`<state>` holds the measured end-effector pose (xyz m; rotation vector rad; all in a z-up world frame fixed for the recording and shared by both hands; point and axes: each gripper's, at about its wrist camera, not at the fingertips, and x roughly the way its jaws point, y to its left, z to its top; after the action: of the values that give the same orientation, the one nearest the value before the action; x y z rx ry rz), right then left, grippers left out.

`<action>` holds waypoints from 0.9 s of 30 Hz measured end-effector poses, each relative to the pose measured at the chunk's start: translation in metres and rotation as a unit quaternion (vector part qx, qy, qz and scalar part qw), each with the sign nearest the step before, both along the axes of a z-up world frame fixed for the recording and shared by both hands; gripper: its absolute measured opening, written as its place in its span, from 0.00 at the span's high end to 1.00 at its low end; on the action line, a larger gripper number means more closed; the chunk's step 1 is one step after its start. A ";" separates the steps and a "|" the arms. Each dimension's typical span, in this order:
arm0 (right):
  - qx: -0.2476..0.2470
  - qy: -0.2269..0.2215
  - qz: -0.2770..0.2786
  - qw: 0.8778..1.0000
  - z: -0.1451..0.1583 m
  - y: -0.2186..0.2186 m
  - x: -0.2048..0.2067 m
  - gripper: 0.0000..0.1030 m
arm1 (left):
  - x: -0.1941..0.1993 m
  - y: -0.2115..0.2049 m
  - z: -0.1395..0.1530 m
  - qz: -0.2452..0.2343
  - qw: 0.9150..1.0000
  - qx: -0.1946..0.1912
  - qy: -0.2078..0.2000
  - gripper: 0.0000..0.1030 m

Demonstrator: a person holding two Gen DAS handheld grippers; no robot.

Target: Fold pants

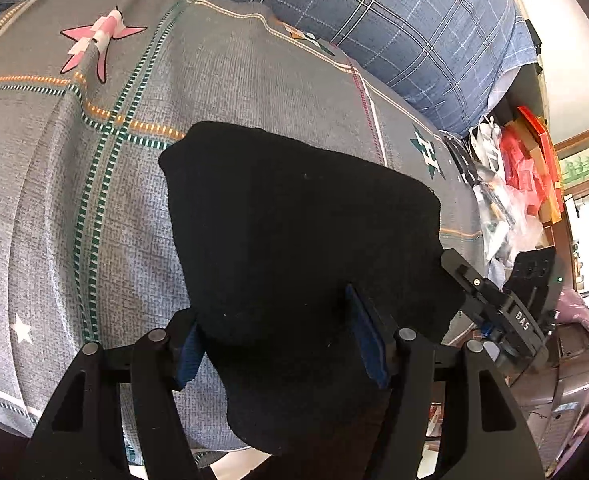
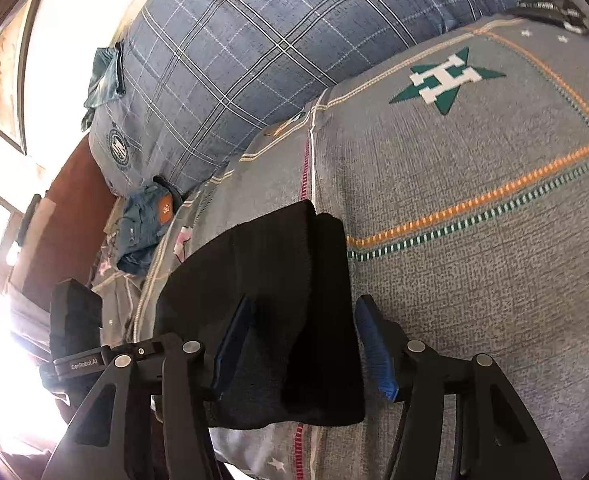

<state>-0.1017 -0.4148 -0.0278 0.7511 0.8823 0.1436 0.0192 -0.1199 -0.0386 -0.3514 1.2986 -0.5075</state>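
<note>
A gray bedspread point(image 1: 234, 80) with stripes covers the bed, with a pink star point(image 1: 98, 42) at 11 o'clock and a green star point(image 2: 448, 80) at 1 o'clock. A big blue checked pillow point(image 2: 254, 48) lies at 12 o'clock. Folded blue jeans point(image 2: 142, 224) sit at 9 o'clock, and red boxes point(image 1: 530, 156) are piled at 3 o'clock.

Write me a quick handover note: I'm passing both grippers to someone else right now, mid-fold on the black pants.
Left gripper: jaws open, straddling the near edge of the black pants, gripping nothing.
Right gripper: jaws open, also straddling the pants at their near edge, not clamped.
Pants: lying on the grey patterned bedspread, near its front edge, already folded into a compact stack; the right wrist view shows doubled layers with a folded edge on top.
Done: folds are in.
Left: probably only check the stack is tidy, or one last fold if a smaller bundle is wanted, then back both grippers away.
</note>
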 end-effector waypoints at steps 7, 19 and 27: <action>-0.038 -0.008 0.003 0.999 0.019 0.010 0.001 0.44 | 0.000 -0.002 0.002 -0.001 1.000 0.007 -0.008 0.38; -0.087 0.000 -0.007 0.996 0.018 0.023 0.024 0.41 | -0.003 0.023 0.025 0.030 0.998 0.002 -0.046 0.38; -0.182 -0.006 -0.002 0.983 0.022 0.045 0.026 0.47 | 0.026 -0.003 0.024 0.022 0.997 0.057 -0.056 0.38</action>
<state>-0.0758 -0.3698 -0.0057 0.4094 0.8653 -0.0175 0.0456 -0.1231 -0.0143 -0.2520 1.2037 -0.4082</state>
